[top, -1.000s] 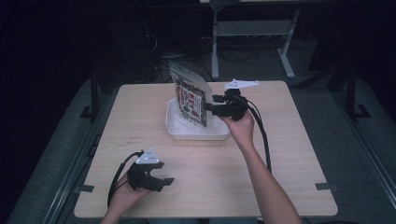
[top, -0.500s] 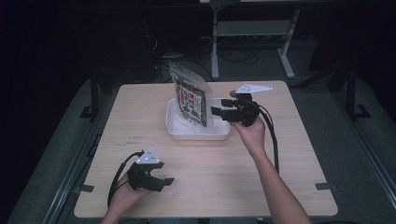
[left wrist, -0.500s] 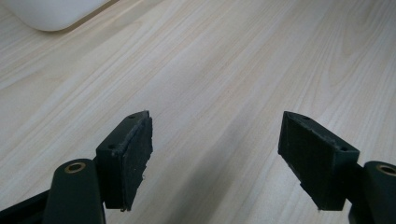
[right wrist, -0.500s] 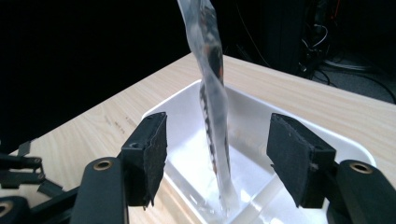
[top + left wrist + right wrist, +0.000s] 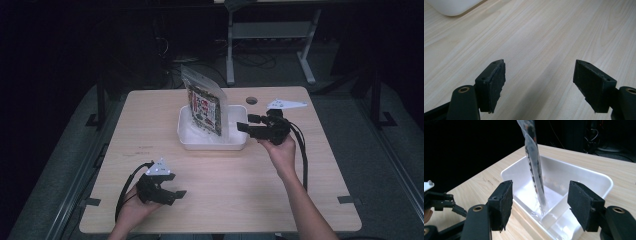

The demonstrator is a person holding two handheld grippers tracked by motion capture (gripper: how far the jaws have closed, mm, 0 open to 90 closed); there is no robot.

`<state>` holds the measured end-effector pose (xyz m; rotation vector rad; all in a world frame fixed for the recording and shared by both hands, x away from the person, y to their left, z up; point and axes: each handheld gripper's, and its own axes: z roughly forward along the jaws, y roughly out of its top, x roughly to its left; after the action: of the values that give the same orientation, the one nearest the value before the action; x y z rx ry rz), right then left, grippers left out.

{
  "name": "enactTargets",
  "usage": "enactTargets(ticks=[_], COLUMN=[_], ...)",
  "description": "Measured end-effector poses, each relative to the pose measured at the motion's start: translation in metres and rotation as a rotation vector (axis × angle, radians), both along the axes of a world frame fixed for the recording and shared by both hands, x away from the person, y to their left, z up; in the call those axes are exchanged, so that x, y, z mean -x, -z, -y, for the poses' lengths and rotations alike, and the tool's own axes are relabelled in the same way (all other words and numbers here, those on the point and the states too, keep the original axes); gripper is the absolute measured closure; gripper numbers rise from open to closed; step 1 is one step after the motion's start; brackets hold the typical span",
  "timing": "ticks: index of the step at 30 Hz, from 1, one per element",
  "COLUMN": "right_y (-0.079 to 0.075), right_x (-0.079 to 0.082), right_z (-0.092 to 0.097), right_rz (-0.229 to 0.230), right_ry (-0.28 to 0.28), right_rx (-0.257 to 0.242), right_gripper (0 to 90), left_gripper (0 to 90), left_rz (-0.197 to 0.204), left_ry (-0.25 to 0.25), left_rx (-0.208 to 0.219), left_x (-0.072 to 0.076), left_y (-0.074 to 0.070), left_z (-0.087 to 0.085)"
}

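The surface (image 5: 150, 130) is a pale wood-grain tabletop with a small round cable hole (image 5: 251, 100) near its far edge. Beyond it, on the dark floor, stands a grey metal stand (image 5: 270, 35) with tangled cables around its foot.

Near the middle of the surface sits a white bin (image 5: 210, 142), shallow and rectangular with rounded corners; the right gripper view shows a low divider across its floor. A clear resealable pouch (image 5: 204, 102) stands upright in the bin, leaning slightly, its bottom edge on the bin floor. Its front carries a dark printed label with red patches; the writing is too small to read. In the right gripper view the pouch (image 5: 534, 165) is seen edge-on, a thin wavy strip rising out of the bin (image 5: 584, 173).

The right gripper (image 5: 245, 123) hangs just beside the bin's right end, pointing at the pouch. Its jaws have just been opening and stand released, with nothing pressed between the pads; the pouch lies farther off in line with the gap.

The left gripper (image 5: 176, 196) rests near the front left of the surface, well apart from the bin, jaws spread wide over bare wood (image 5: 539, 37).
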<state>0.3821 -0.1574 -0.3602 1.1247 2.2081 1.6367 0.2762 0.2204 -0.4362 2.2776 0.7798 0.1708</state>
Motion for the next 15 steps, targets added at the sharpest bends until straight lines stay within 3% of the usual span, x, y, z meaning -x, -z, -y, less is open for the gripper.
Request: enactTargets(ticks=[15], right_y=[0.015], right_x=[0.018], right_z=[0.025], right_rz=[-0.051], right_ry=[0.010], right_rx=[0.023], right_gripper=[32.3], left_gripper=[24.8], left_rz=[-0.001], left_ry=[-0.004], left_rx=[0.000], left_x=[0.000], left_y=[0.000], left_z=[-0.001])
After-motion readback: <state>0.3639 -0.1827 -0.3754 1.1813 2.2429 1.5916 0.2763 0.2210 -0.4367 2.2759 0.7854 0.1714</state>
